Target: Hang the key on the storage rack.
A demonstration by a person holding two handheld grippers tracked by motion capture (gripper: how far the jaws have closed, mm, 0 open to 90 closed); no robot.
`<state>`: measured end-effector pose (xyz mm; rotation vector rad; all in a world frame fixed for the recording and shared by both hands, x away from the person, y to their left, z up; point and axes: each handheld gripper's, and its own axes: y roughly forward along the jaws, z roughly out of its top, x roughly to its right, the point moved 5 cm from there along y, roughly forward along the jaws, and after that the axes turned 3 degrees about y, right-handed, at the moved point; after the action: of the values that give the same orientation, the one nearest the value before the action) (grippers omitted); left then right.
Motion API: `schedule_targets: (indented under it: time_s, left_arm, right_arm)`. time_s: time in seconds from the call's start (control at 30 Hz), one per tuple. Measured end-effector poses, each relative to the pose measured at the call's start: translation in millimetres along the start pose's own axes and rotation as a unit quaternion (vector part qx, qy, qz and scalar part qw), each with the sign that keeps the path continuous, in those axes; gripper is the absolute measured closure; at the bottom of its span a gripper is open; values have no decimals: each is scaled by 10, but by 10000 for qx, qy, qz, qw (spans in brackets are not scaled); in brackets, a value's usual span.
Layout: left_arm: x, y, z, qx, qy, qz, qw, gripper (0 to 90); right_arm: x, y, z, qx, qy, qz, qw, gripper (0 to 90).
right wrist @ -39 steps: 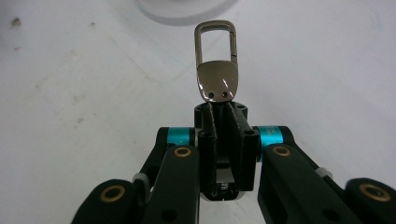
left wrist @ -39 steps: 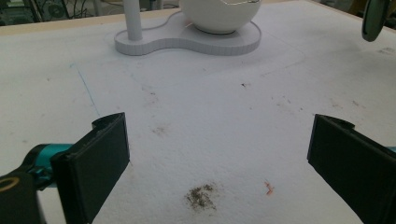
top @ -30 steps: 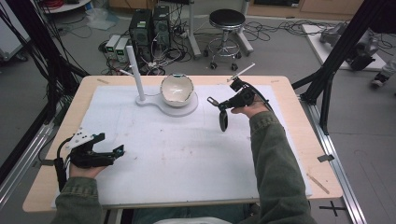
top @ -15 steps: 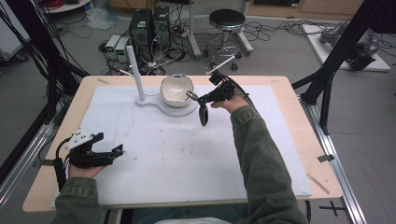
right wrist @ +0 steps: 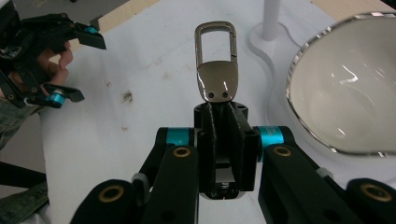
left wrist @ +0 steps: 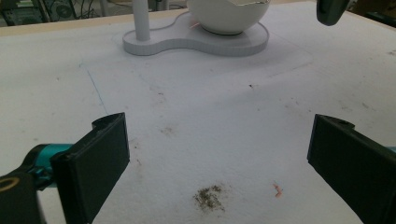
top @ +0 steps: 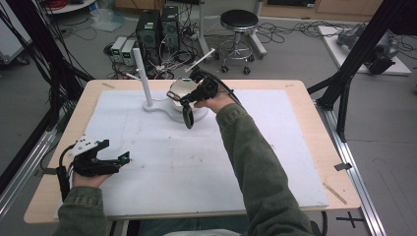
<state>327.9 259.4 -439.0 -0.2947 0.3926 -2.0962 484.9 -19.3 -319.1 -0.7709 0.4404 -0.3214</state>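
My right gripper (top: 193,98) is shut on a black key fob (top: 188,117) with a silver metal clasp (right wrist: 215,70). The fob hangs down in front of a white bowl (top: 179,89); the bowl sits on a white stand (top: 158,107) with an upright post (top: 142,73). In the right gripper view the clasp sticks out past the closed jaws of my right gripper (right wrist: 219,122), just left of the bowl (right wrist: 345,88). My left gripper (top: 121,161) rests at the near left of the white mat, open and holding nothing. Its own view shows my left gripper (left wrist: 219,172) spread wide over bare mat.
The white mat (top: 206,162) covers most of the wooden table (top: 305,98). Small dirt specks (left wrist: 208,196) lie on the mat ahead of the left jaws. Beyond the far edge, computers, cables and a stool (top: 238,22) stand on the floor.
My right hand has carried the key fob leftward across the far side of the mat, up to the bowl. The left hand has stayed where it was.
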Motion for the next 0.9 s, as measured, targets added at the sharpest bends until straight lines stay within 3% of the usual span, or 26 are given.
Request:
schedule_targets:
  time_s: [0.3, 0.57, 0.9]
  left_arm:
    - [-20, 4, 3, 45, -23, -13, 10000, 61]
    - [-54, 10, 9, 94, -65, 9, 9999, 61]
    - [-83, 49, 9, 41, -59, 25, 10000, 61]
  right_arm:
    - [-95, 163, 314, -153, -79, 74, 9998, 827]
    - [-148, 266, 599, -129, -163, 45, 9998, 826]
    - [-144, 320, 904, 3, -186, -240, 9995, 824]
